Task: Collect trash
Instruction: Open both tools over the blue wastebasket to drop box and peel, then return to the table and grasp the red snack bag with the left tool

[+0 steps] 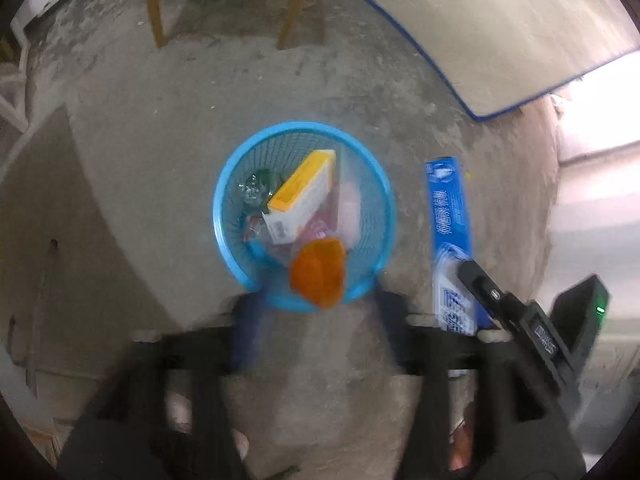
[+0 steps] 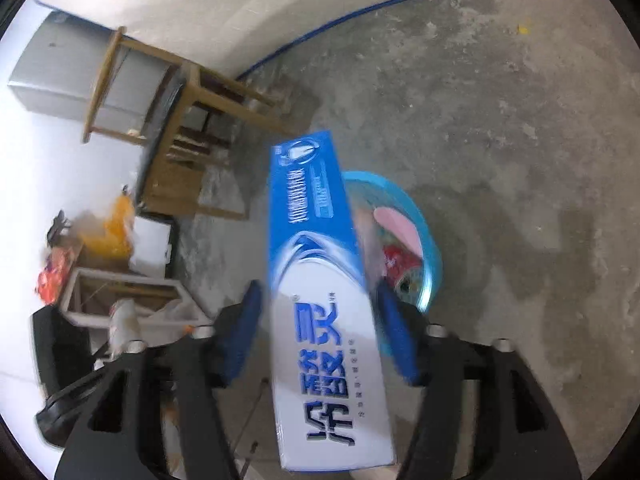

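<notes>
A blue mesh basket (image 1: 224, 216) stands on the concrete floor. It holds a yellow-and-white carton (image 1: 300, 196), a crumpled clear wrapper (image 1: 254, 190) and pink packaging. An orange translucent piece (image 1: 318, 276) overlaps the basket's near rim, just ahead of my left gripper (image 1: 320, 320), which is open and empty. My right gripper (image 2: 322, 332) is open with a long blue-and-white toothpaste box (image 2: 320, 264) between its fingers; a gap shows at the left pad. The box (image 1: 450, 216) hangs right of the basket (image 2: 424, 224) in the left wrist view.
Wooden chair legs (image 1: 156, 8) stand beyond the basket. A pale mat with a blue edge (image 1: 500, 32) lies at the far right. In the right wrist view there is a wooden stool (image 2: 192, 120), a grey cabinet (image 2: 60, 76) and a white crate of clutter (image 2: 120, 292).
</notes>
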